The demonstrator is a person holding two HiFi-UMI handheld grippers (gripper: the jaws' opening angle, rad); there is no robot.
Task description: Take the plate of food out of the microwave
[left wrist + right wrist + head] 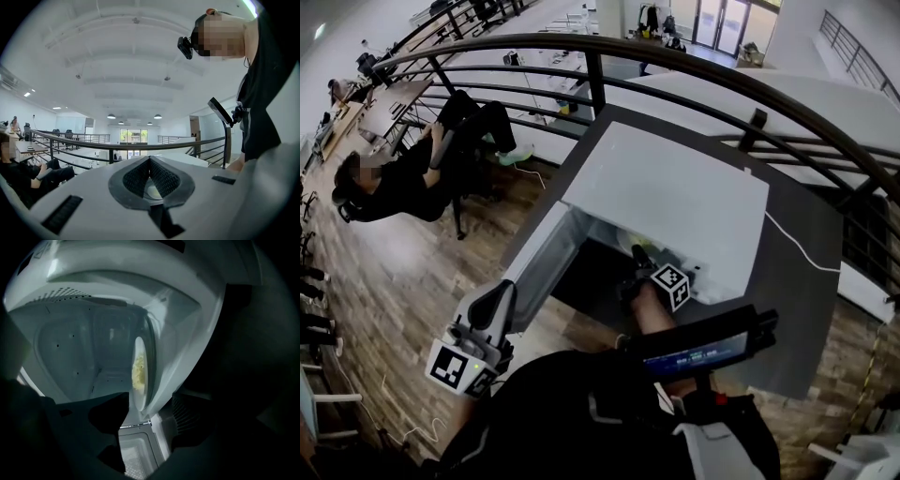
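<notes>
The white microwave [675, 202] stands on a dark table [811, 281] with its door [546, 258] swung open to the left. In the right gripper view a white plate [139, 380] with yellow food [137, 371] sits inside the lit cavity. My right gripper [147, 411] reaches into the opening [639, 258]. It is open, its dark jaws stand on either side of the plate's near rim, and the pads are apart from it. My left gripper [500, 298] hangs low beside the door, shut and empty [150, 160], pointing up toward the ceiling.
A curved black railing [609, 52] runs behind the microwave. A person [403, 178] sits in a chair on the wooden floor at the left. A white cable [802, 248] trails over the table's right side. A small screen [703, 354] is mounted on my chest.
</notes>
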